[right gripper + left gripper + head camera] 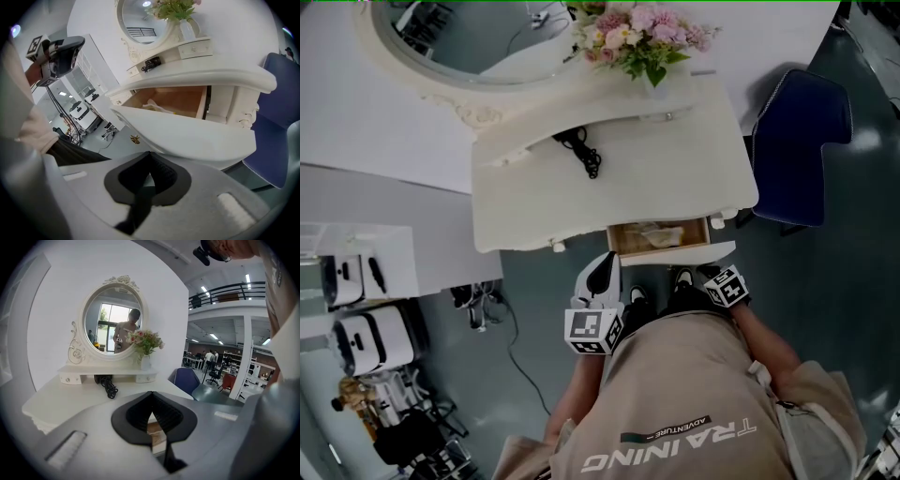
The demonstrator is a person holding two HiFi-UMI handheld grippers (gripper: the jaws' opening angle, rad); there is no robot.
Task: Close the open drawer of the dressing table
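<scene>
The white dressing table point(534, 192) has one open drawer point(658, 236) at its front, with a wooden inside that holds some pale crumpled material. My left gripper point(607, 265) hangs just in front of the drawer's left end, jaws shut and empty. My right gripper point(712, 274) is at the drawer's right front corner, also shut. In the right gripper view the drawer's white front point(197, 138) with its brass knob point(135, 138) lies just beyond the right gripper point(150, 155). In the left gripper view the left gripper point(151, 395) points over the tabletop point(84, 397).
An oval mirror point(459, 37), a vase of flowers point(642, 37) and a black hair dryer with cord point(581, 150) are on the table. A blue chair point(802, 141) stands to the right. Equipment point(366, 328) and floor cables point(483, 300) lie to the left.
</scene>
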